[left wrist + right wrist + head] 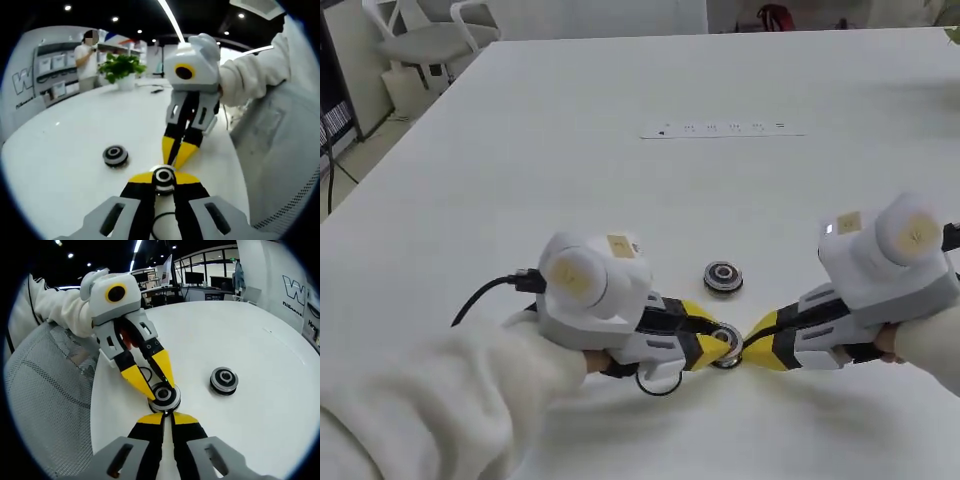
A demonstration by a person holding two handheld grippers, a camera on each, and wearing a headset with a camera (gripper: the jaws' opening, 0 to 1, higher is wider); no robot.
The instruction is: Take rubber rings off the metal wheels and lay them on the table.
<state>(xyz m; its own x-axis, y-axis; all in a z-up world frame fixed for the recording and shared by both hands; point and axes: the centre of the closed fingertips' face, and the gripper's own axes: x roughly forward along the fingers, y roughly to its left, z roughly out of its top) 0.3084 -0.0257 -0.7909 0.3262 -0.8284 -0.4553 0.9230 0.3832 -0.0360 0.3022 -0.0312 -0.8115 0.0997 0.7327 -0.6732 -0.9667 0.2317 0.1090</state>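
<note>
Two metal wheels lie flat on the surface [620, 170]. Near wheel [165, 397]: clamped across its rim by my left tongs [718, 345]. Right tongs [750, 347] meet it head-on from the opposite side, closed to a slit; whether they grip its rubber ring [156, 404], I cannot tell. Far wheel [723, 277] sits apart. Judgement: the pull runs rightward, away from the left.

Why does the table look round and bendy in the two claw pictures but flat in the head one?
Left gripper view: a fisheye lens bends the table edge and the ceiling light strip. Right gripper view: same bending, the table curves like a plate. Head view: straight edges, soft shadows under the left claw and right claw at the metal wheel.
</note>
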